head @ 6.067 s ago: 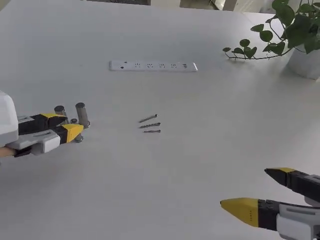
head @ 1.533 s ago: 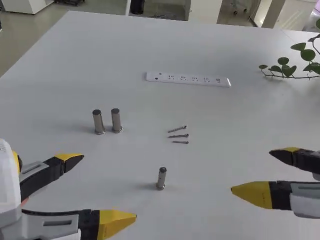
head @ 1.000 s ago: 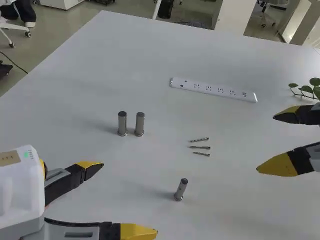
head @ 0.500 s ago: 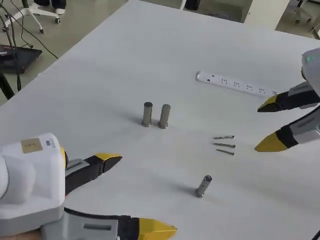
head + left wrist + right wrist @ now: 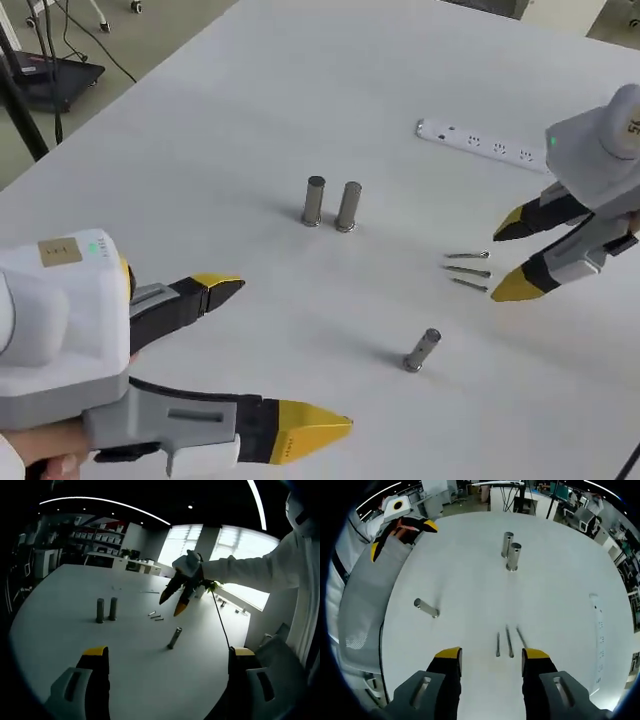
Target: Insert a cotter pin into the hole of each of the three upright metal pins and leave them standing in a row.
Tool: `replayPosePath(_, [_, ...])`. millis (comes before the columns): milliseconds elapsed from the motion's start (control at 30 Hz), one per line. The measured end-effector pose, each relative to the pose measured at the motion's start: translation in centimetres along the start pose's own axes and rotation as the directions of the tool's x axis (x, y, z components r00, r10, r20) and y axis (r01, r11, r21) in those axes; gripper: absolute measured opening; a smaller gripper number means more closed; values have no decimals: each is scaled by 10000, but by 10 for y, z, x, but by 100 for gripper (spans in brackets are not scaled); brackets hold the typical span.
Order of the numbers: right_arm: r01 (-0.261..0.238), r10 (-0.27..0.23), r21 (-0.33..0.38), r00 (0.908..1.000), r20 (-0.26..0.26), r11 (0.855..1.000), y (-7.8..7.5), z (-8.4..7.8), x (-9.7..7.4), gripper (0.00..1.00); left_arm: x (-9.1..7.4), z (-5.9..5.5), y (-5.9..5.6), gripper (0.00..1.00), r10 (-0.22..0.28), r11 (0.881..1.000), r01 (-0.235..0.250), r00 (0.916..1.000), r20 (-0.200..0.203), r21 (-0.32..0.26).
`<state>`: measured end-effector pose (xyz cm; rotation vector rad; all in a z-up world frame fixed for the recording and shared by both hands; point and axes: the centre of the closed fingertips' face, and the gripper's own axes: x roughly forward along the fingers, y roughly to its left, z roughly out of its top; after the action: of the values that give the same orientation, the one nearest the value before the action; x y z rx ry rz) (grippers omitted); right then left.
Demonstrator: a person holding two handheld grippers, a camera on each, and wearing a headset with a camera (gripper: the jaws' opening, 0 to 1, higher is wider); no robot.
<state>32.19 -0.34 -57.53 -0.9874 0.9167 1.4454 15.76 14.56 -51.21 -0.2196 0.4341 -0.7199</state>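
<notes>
Two metal pins stand upright side by side, just apart, toward the far middle of the white table. The third pin sits alone, well apart from them, nearer the person and further right. It looks slanted in every view, so it is not clear whether it stands straight. Three cotter pins lie flat on the table to the right of the pair, roughly parallel and close together, one behind the other in the head view. None of them is in a metal pin. The right claw hangs just beside the cotter pins on their right, jaws parted and holding nothing, with its yellow tips pointing at them. In the right gripper view the three cotter pins lie straight ahead of the gap between the jaws, their near ends level with the tips. Whether the tips touch the table cannot be told. The left claw is low at the near left of the table, spread wide and empty, well apart from every pin. The left gripper view looks across the table at the pair of pins, the lone pin and the right claw, which is held by an arm in a white sleeve. A white power strip lies flat at the far right of the table, beyond the cotter pins.
</notes>
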Motion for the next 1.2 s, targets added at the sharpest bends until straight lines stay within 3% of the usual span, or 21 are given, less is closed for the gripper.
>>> replayPosePath(200, [-327,326,-54,9991,-275,9994,3,-4,17,28,1,5,0,99,19,9998,-19,10000,14,183])
replayPosePath(267, [-472,447,-436,9974,-563,9979,6,-8,20,24,1,5,0,99,8,9999,-8,10000,12,132])
replayPosePath(500, [-58,16,-425,9951,-984,9991,-3,-18,32,18,1,2,2,99,161,9998,-161,9998,-69,105])
replayPosePath(600, [-8,-6,-153,9957,-930,9999,-4,-19,37,16,2,-2,4,99,227,9996,-223,9995,-229,171])
replayPosePath(733, [158,-200,-438,9950,-974,9989,-6,-18,35,12,2,-1,3,99,222,9997,-220,9996,-158,101])
replayPosePath(1200, [332,-350,-136,9857,-1645,9994,-1,-15,35,9,12,-1,-7,99,-127,9998,133,9993,-338,169])
